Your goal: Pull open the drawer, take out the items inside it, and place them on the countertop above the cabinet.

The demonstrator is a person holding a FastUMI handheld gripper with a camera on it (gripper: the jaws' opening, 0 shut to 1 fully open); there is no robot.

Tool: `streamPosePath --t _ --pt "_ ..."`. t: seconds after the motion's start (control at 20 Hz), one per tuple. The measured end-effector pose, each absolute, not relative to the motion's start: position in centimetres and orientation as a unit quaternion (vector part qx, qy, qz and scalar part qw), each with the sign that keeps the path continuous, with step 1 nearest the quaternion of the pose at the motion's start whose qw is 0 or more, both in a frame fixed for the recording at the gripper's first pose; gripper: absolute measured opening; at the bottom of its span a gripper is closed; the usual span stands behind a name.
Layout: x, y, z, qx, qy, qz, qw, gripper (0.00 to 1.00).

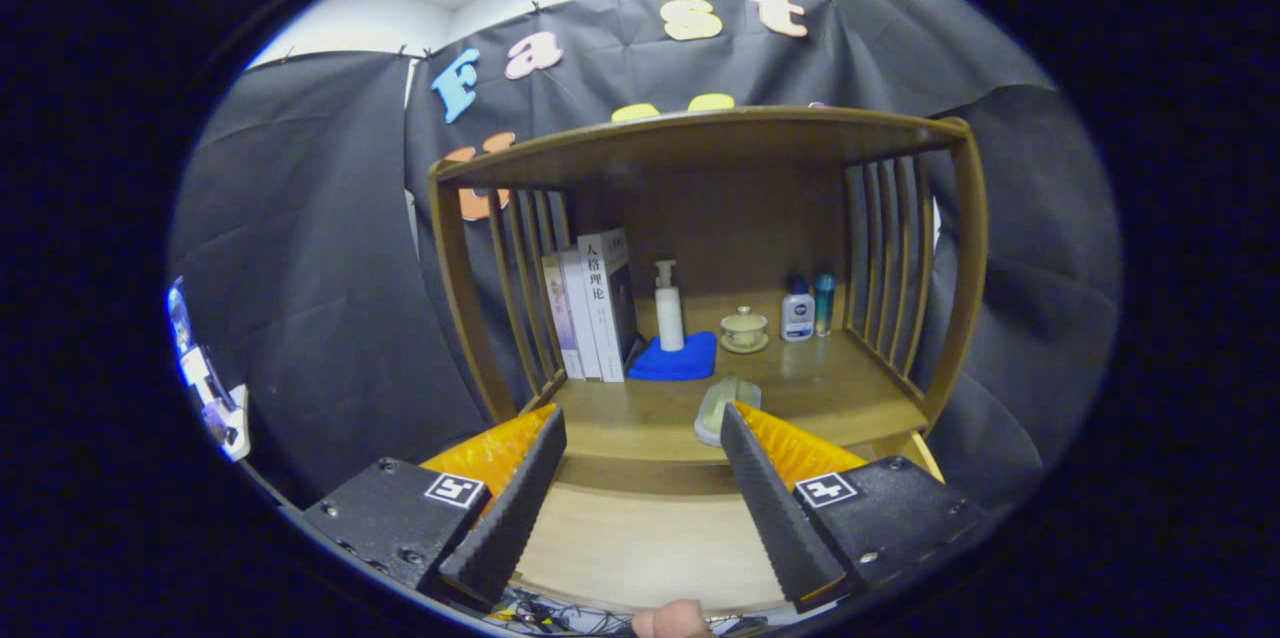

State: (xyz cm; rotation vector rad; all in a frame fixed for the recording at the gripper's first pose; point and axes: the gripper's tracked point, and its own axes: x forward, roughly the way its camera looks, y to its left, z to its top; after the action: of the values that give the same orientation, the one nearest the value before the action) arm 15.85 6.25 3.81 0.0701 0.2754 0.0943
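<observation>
My gripper (643, 415) is open, with nothing between its fingers, and it hovers over the pulled-out drawer (640, 538), whose pale wooden floor shows between and below the fingers. Just ahead lies the cabinet's countertop (830, 398). A pale green, oblong item (722, 405) lies on it near the front edge, right at the tip of my right finger (760, 488); whether they touch is unclear.
Farther back on the countertop stand three upright books (595, 308), a white pump bottle (668, 308) on a blue cloth (680, 360), a small lidded cup (744, 328) and two small bottles (808, 306). Slatted sides and a wooden top shelf (700, 133) enclose the space.
</observation>
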Motion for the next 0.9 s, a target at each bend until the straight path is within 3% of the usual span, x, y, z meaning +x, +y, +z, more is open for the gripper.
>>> streamPosePath --t 0.3,0.9 --pt "10.9 5.6 3.4 0.017 0.067 0.026 0.997 0.99" --pt "5.0 4.3 -9.0 -0.002 0.039 -0.003 0.999 0.99"
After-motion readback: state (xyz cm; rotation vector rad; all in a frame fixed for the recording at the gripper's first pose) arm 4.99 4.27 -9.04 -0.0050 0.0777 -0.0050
